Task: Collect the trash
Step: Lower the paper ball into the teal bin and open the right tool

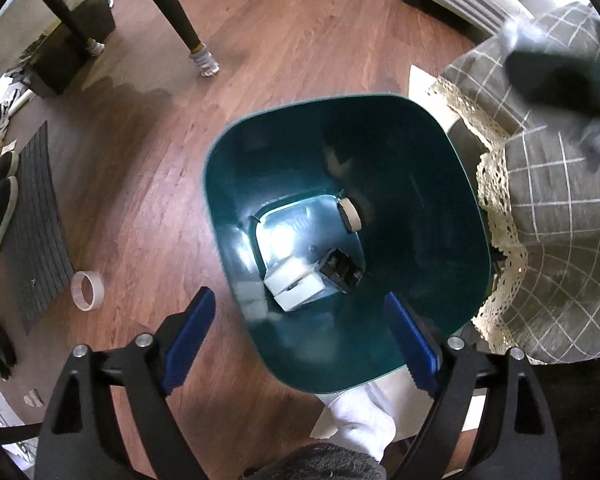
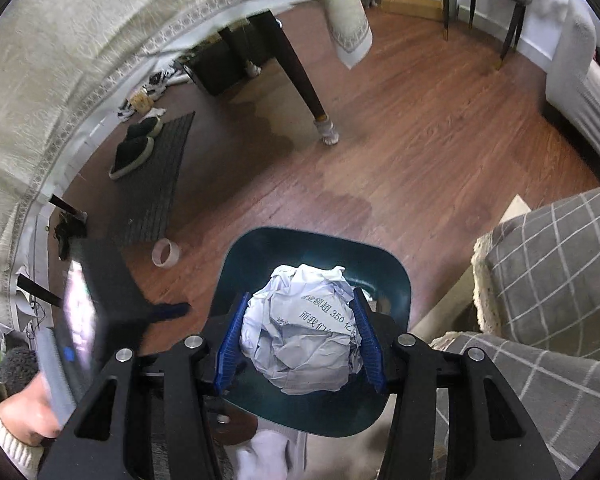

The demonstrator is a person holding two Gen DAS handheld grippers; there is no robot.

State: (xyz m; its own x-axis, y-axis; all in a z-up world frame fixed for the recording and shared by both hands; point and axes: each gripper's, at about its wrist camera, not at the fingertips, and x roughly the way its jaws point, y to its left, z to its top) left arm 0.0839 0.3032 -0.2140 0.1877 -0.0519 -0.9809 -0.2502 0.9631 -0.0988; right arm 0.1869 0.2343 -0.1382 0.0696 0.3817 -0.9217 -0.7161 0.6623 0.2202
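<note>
A dark green trash bin [image 1: 440,184] stands on the wooden floor. At its bottom lie a white box [image 1: 296,288], a small dark box [image 1: 342,270] and a tape core [image 1: 350,214]. My left gripper [image 1: 300,332] is open and empty, held above the bin's near rim. My right gripper [image 2: 300,328] is shut on a crumpled ball of printed paper [image 2: 300,328] and holds it directly over the bin [image 2: 392,280]. The left gripper shows blurred in the right wrist view [image 2: 100,300]. The right gripper shows blurred at the upper right of the left wrist view [image 1: 560,76].
A tape roll [image 1: 87,290] lies on the floor left of the bin, also in the right wrist view [image 2: 165,253]. A grey mat [image 1: 36,216] with slippers [image 1: 0,200] lies further left. A checked grey cloth [image 1: 560,220] with lace trim hangs right of the bin. Table legs [image 1: 172,12] stand behind.
</note>
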